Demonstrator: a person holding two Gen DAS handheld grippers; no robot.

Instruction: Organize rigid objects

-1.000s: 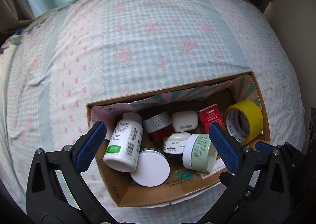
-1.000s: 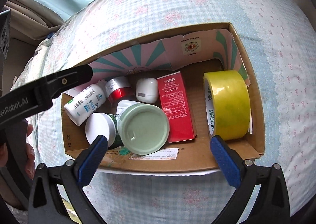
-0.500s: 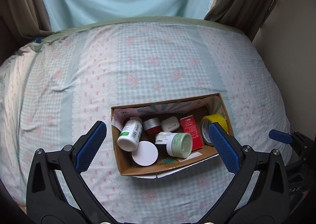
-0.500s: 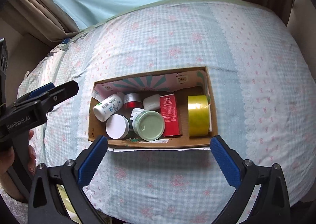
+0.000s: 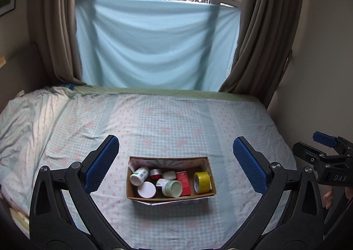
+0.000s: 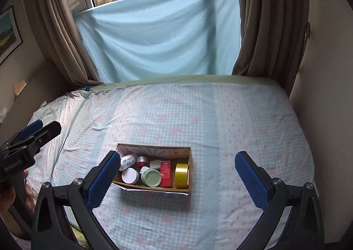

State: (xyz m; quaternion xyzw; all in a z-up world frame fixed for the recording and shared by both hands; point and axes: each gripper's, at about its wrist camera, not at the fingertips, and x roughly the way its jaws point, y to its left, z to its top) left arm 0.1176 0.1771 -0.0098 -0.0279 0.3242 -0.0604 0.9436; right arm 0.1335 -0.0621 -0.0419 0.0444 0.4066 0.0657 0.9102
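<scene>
The soft bed (image 5: 176,122) could let the box (image 5: 171,198) tip if a gripper bumps it; the jars inside are piled loose and could roll; the left gripper (image 5: 175,164) and right gripper (image 6: 177,175) are spread wide, hold nothing, and hang above the box.

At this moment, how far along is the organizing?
Done: the cardboard box on the bed holds bottle, jars, red carton and yellow tape. In hand: nothing; left gripper and right gripper are open and empty. Left: nothing loose visible.
</scene>
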